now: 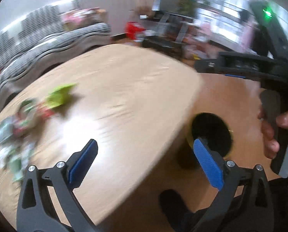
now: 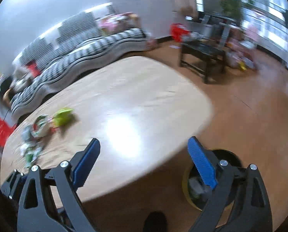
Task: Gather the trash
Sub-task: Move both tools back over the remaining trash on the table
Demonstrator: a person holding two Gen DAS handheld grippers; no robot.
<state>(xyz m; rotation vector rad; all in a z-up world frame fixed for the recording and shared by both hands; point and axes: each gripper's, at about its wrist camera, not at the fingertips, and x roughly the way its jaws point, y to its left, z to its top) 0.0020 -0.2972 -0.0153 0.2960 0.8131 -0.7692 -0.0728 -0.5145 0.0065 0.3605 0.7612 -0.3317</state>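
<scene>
Both my tongs are spread wide and empty: the left tongs (image 1: 145, 161) hang over the near edge of the tabletop (image 1: 124, 81), and the right tongs (image 2: 144, 159) straddle that same edge in their own view. The trash bin (image 2: 186, 181), yellow-rimmed with a dark liner, stands on the floor at lower right, just beside the tabletop, with some wrappers already inside. What is left to collect sits at the left of the frame: a lime-green wrapper (image 2: 63, 116) and, beside it, a heap of crumpled green, red and white packets (image 2: 34, 133).

I judge the step in hand to be the reach to that heap. To do it well I should keep the tongs spread, come down over one piece each, and pinch the crumpled bulk, not a thin edge, so nothing slips on the way to the bin. The pictures are blurred, so I cannot count the pieces.
</scene>
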